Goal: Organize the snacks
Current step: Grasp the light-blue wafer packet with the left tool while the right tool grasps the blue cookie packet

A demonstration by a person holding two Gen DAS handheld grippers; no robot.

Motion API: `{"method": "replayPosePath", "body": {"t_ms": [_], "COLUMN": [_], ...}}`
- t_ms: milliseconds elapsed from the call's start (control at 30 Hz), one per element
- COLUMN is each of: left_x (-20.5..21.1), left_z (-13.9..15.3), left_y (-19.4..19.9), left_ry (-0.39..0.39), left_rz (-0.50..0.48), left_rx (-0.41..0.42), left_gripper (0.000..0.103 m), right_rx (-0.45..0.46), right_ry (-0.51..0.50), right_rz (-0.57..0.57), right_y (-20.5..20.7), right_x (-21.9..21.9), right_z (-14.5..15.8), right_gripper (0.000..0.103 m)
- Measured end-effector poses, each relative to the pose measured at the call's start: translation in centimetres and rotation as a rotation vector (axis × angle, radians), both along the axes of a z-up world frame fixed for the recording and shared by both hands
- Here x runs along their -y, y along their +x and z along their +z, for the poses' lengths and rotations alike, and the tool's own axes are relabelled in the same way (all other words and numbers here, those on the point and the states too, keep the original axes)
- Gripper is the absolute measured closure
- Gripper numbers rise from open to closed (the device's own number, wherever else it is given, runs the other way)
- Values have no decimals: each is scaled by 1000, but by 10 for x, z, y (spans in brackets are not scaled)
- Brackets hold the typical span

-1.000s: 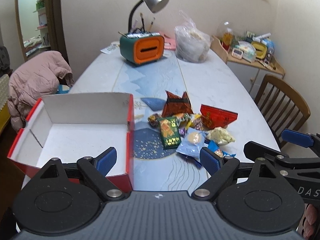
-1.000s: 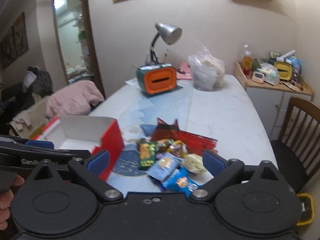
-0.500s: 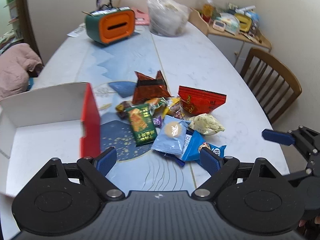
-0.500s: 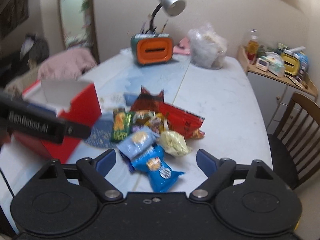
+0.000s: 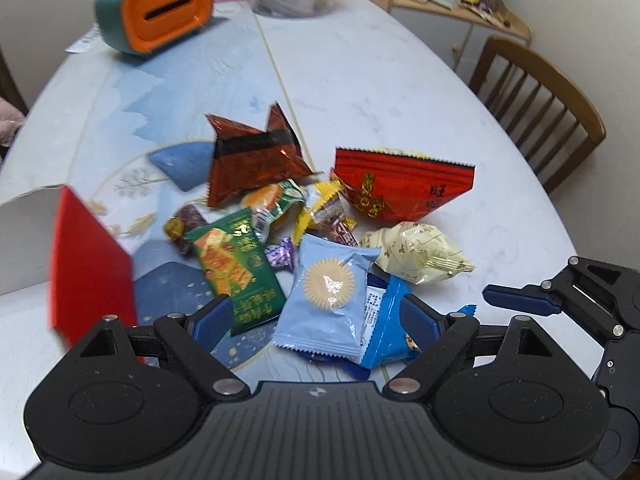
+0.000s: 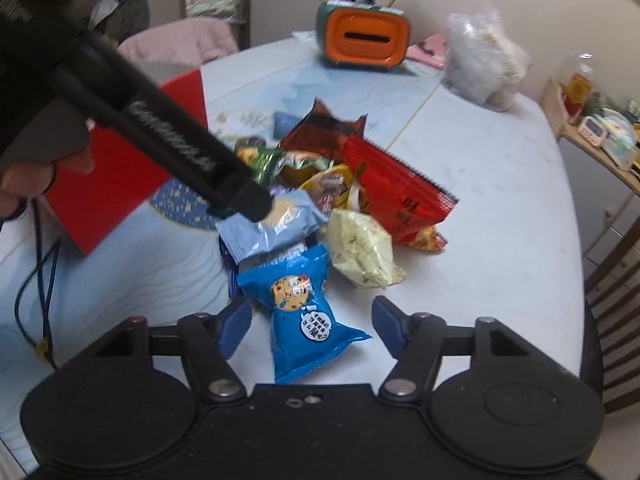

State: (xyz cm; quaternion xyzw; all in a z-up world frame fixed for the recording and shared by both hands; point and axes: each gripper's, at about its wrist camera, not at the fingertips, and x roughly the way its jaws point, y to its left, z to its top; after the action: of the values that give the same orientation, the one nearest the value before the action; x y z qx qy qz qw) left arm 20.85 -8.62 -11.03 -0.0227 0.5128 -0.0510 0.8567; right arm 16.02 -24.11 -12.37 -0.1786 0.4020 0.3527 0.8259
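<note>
Your right gripper (image 6: 310, 326), jaws closing around the blue cookie packet (image 6: 302, 312) at the pile's near edge, could snag the pale blue packet (image 5: 330, 294) between your left gripper's (image 5: 316, 320) spread jaws.

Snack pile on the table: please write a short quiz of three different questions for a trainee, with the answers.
1. True or false: the light blue packet lies partly on top of the blue cookie packet.
2. Which snack lies between the open fingers of the right gripper?
A. the green packet
B. the blue cookie packet
C. the red sachet
3. Fill the gap: the red box stands on the ___ side of the pile in the right wrist view.

Key
1. True.
2. B. The jaws are closing, but the pads do not yet press on it.
3. Left.
</note>
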Motion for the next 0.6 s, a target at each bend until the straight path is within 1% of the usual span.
{"method": "replayPosePath", "body": {"t_ms": [200,300,400,600], "left_x": [1,0,-1,0], "left_z": [-17,-24,-33,-34], "left_y": [18,24,29,30], "left_ry": [10,0,-14,-24], "left_rz": [-25,-33,-41,-54], "left_rx": [-29,-52,-83,-76], "left_gripper": [13,13,26,28], "right_rx": [5,0,-4,-10], "right_ry": [-43,-50,-55,-66], "right_rz": [65,81,96,106], "right_y": [2,3,4,7], "right_x": [-11,-15,-17,-19], "right_z": [-11,-13,-15,-19], "right_gripper": [44,46,50,57]}}
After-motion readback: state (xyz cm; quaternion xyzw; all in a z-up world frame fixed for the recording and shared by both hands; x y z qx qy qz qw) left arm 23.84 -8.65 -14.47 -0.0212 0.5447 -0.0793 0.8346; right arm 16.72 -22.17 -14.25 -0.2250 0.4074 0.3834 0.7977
